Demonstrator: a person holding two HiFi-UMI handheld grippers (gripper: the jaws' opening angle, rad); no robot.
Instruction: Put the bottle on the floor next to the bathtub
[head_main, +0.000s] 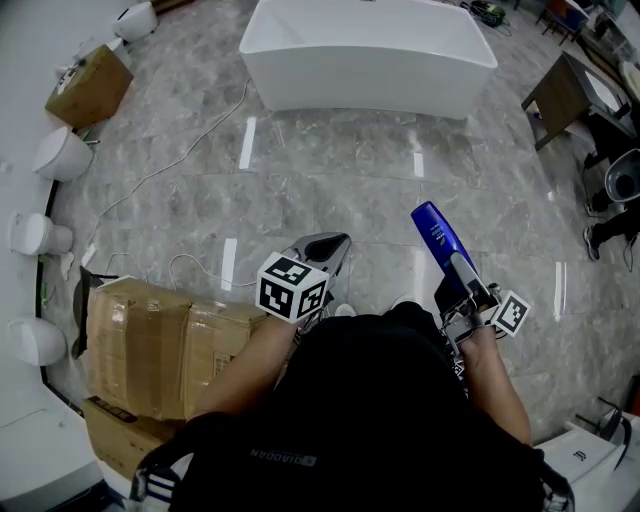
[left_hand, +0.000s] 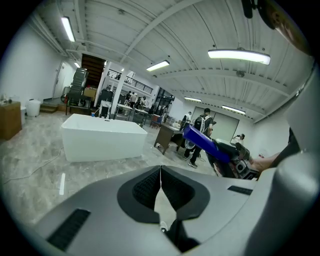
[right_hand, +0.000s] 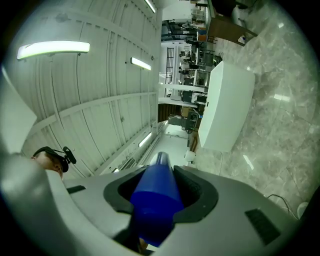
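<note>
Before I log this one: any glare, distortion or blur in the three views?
Head view: sharp, light streaks glare off the floor, bathtub edges bow. Left gripper view: strong fisheye, black corners, lamp blown out. Right gripper view: rolled sideways, bottle close and soft.

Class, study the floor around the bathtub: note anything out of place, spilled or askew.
A loose white cable trails across the marble floor from beside the cardboard boxes toward the bathtub, which looks like a possible trip hazard. Nothing looks spilled.
</note>
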